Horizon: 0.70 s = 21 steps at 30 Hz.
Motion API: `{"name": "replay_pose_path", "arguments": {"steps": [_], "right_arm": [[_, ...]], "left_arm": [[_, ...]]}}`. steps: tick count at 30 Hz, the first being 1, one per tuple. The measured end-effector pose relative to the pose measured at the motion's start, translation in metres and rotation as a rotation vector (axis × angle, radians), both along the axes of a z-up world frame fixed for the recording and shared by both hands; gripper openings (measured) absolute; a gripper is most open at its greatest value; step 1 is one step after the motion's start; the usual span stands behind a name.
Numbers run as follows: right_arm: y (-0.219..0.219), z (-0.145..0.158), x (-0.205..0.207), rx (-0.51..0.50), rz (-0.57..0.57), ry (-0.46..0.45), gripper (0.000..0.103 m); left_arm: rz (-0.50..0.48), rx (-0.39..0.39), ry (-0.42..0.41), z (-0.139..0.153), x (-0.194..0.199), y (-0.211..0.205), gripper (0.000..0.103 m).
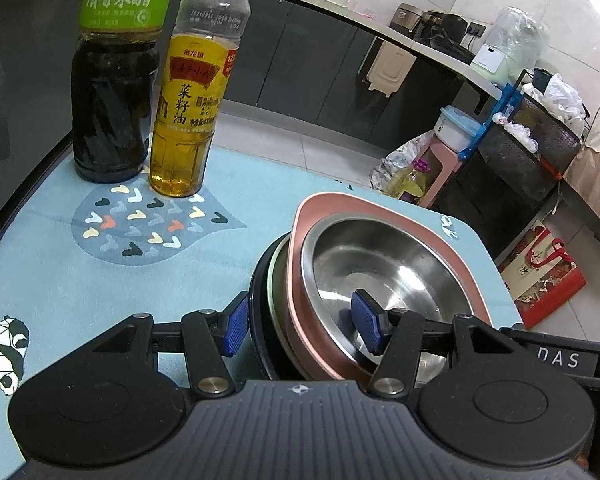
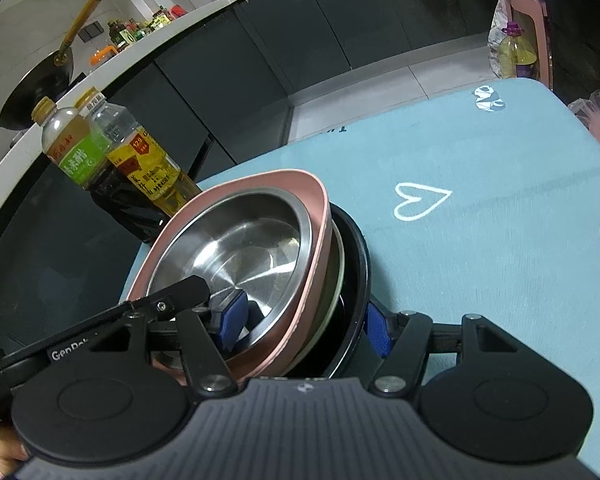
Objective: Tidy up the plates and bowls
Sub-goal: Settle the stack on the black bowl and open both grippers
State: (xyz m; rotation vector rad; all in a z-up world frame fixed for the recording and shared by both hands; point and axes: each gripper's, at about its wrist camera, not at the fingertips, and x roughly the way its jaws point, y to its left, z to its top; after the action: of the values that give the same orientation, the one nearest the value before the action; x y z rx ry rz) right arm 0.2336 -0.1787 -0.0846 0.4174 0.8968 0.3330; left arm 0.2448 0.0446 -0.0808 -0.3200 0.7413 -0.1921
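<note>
A stack of dishes sits on the blue-matted counter (image 1: 100,280): a steel bowl (image 1: 380,256) nested in a pink bowl (image 1: 472,280), over a black plate (image 1: 260,320). Each side of the stack is straddled by one claw, the left claw (image 1: 300,326) and the right claw (image 2: 304,326). Whether they are clamped on the stack's rims is unclear. Behind the stack stand a vinegar bottle (image 1: 116,100) and an oil bottle (image 1: 188,120).

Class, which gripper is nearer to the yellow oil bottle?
Left. The left gripper straddles the rim of the stack of bowls on the side facing the oil bottle. The right gripper straddles the opposite rim, with the stack between it and the bottle.
</note>
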Motion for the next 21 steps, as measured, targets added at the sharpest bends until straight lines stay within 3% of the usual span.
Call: {"name": "replay_pose_path", "arguments": {"steps": [13, 17, 21], "right_arm": [[-0.001, -0.004, -0.001, 0.013, 0.001, -0.001, 0.048], [-0.001, -0.004, -0.002, 0.013, 0.002, -0.007, 0.048], [-0.002, -0.004, -0.002, 0.015, 0.002, -0.007, 0.049]], "left_arm": [[0.012, -0.035, 0.013, -0.006, 0.002, 0.007, 0.055], [0.018, 0.015, -0.078, 0.003, -0.005, 0.006, 0.055], [0.027, 0.022, -0.092, 0.01, -0.009, 0.01, 0.055]]}}
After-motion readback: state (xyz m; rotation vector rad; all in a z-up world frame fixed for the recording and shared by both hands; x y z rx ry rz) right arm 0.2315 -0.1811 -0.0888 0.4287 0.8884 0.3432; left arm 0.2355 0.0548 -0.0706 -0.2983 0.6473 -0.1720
